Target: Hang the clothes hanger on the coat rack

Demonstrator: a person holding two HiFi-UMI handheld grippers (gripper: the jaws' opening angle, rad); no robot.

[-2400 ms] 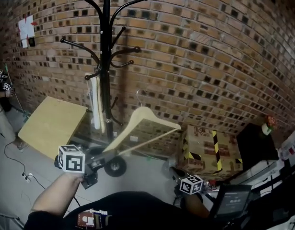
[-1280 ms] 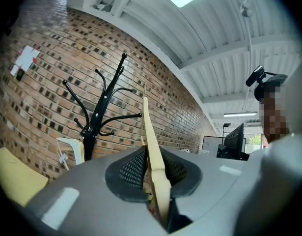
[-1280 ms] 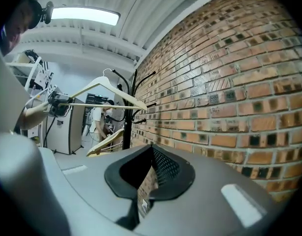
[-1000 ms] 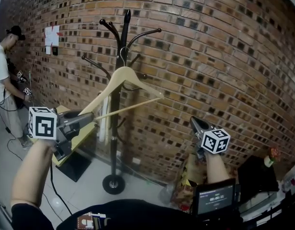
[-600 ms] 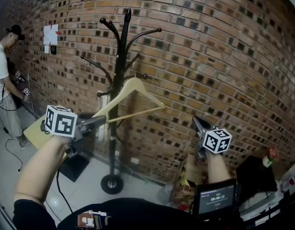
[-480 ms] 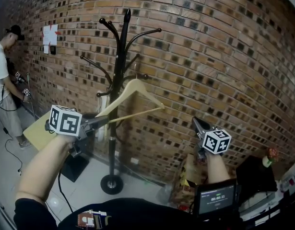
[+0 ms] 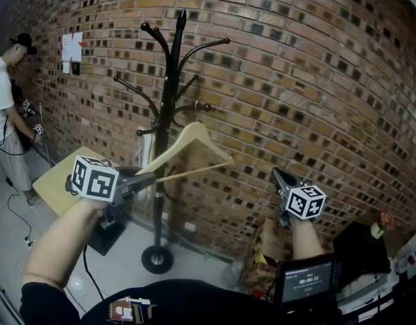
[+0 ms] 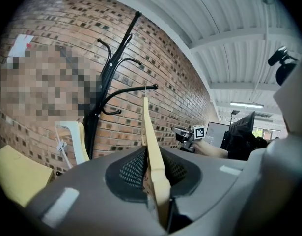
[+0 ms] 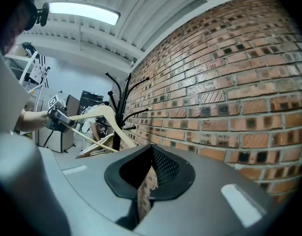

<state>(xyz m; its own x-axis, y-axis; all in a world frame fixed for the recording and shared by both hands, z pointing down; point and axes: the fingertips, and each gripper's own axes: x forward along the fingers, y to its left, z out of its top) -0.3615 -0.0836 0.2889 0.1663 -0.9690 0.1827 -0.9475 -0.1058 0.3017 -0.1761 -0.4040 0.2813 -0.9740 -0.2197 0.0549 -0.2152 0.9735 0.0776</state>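
Clothes hanger (image 7: 172, 151), pinched at one end by left gripper (image 7: 150, 177), ran toward 1 o'clock, hook beside an arm tip of coat rack (image 7: 168, 114). We noted right gripper (image 7: 276, 173) empty, jaws barely parted, well apart.

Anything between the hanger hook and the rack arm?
Nothing visible. The hanger, clamped in the left gripper, has its hook right at a coat rack arm near the knobbed tip; whether it's seated can't be told.
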